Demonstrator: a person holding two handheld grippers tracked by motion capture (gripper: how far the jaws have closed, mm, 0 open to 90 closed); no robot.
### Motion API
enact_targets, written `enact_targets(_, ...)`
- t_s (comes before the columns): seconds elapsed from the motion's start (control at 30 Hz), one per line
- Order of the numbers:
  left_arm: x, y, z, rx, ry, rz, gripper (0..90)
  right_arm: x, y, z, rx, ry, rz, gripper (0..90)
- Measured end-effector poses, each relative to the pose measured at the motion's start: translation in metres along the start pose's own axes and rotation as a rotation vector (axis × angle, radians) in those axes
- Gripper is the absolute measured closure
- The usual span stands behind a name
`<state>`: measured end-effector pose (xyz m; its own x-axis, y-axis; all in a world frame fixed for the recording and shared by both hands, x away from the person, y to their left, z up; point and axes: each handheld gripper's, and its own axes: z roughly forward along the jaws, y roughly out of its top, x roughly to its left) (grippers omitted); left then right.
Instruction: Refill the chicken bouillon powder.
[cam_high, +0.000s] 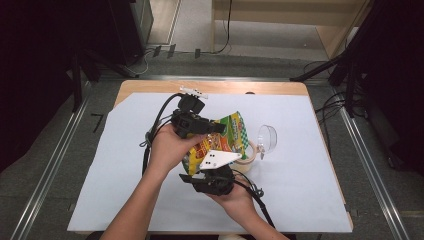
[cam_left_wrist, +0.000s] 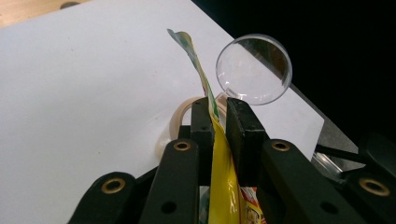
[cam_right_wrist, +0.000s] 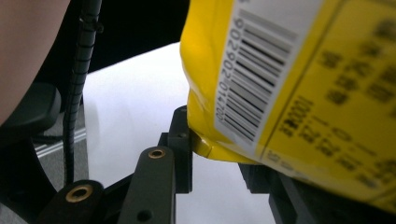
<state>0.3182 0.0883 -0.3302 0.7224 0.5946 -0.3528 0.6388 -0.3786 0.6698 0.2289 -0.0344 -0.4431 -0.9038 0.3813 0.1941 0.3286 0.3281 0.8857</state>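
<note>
A yellow and green snack bag (cam_high: 229, 136) is held up over the middle of the table between my two grippers. My left gripper (cam_high: 219, 127) reaches in from the left and is shut on the bag's (cam_left_wrist: 219, 186) thin top edge, which stands between the pads of my left gripper (cam_left_wrist: 217, 106). My right gripper (cam_high: 209, 172), with its grey plate (cam_high: 218, 158) on top, comes from below. In the right gripper view the bag's (cam_right_wrist: 289, 84) barcode side is close up, and its lower corner is pinched in my right gripper (cam_right_wrist: 219, 156); the bag half hides the right jaw.
A roll of tape (cam_high: 250, 156) lies on the white sheet (cam_high: 300, 180) just under the bag, also seen as the roll of tape (cam_left_wrist: 180, 115). A clear plastic cup (cam_high: 268, 137) lies on its side to the right, mouth toward the left gripper as cup (cam_left_wrist: 254, 70).
</note>
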Motion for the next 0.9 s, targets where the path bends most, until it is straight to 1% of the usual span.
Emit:
enact_targets(0.07, 0.0, 0.0, 0.0, 0.005, 0.004, 0.001, 82.1, 0.0, 0.0, 0.001, -0.003, 0.01, 0.006, 69.5)
enact_targets(0.1, 0.0, 0.0, 0.001, 0.008, 0.003, -0.001, 82.2, 0.0, 0.001, 0.001, 0.001, 0.005, -0.001, 68.4)
enact_targets(0.17, -0.001, 0.0, 0.001, 0.006, 0.013, 0.002, 82.4, 0.001, 0.001, 0.002, 0.005, 0.005, 0.003, 64.0)
enact_targets(0.2, -0.001, 0.0, 0.001, 0.003, 0.015, 0.0, 82.5, 0.001, 0.0, 0.002, 0.007, 0.001, 0.005, 63.6)
enact_targets(0.3, -0.001, 0.0, 0.001, 0.003, 0.019, 0.002, 82.5, 0.0, 0.0, 0.002, 0.007, -0.006, -0.003, 64.6)
enact_targets(0.37, 0.0, 0.0, 0.002, 0.004, 0.015, -0.001, 82.5, 0.001, 0.0, 0.001, 0.007, -0.02, -0.011, 68.1)
enact_targets(0.5, -0.001, 0.001, 0.002, -0.005, 0.011, 0.0, 82.2, 0.0, 0.002, 0.0, 0.008, -0.022, -0.009, 68.5)
enact_targets(0.53, 0.0, 0.004, 0.003, 0.008, 0.007, 0.003, 82.1, -0.001, 0.003, 0.0, 0.007, -0.016, 0.002, 68.6)
enact_targets(0.57, 0.0, 0.004, 0.003, 0.008, 0.007, 0.003, 82.1, -0.001, 0.003, 0.0, 0.007, -0.016, 0.002, 68.6)
enact_targets(0.6, 0.002, 0.01, 0.005, 0.023, 0.002, 0.0, 82.1, -0.003, 0.005, 0.0, -0.002, -0.015, 0.018, 68.6)
enact_targets(0.63, 0.004, 0.012, 0.005, 0.025, -0.004, -0.004, 82.2, -0.004, 0.007, -0.001, -0.002, -0.011, 0.032, 68.6)
enact_targets(0.67, 0.006, 0.014, 0.005, 0.026, -0.018, -0.007, 82.2, -0.005, 0.009, -0.001, 0.0, -0.013, 0.032, 68.6)
enact_targets(0.7, 0.006, 0.014, 0.005, 0.026, -0.018, -0.007, 82.2, -0.006, 0.01, -0.002, 0.004, -0.017, 0.027, 68.6)
enact_targets(0.73, 0.01, 0.018, 0.007, 0.034, -0.03, -0.018, 82.2, -0.007, 0.011, -0.002, 0.009, -0.019, 0.029, 68.6)
enact_targets(0.77, 0.01, 0.02, 0.008, 0.044, -0.025, -0.016, 82.2, -0.009, 0.012, -0.002, 0.006, -0.016, 0.034, 68.7)
enact_targets(0.8, 0.01, 0.021, 0.007, 0.043, -0.023, -0.011, 82.2, -0.011, 0.013, -0.002, 0.008, -0.014, 0.04, 68.6)
enact_targets(0.9, 0.008, 0.02, 0.005, 0.028, -0.013, 0.003, 82.2, -0.013, 0.016, 0.0, 0.003, -0.015, 0.048, 68.7)
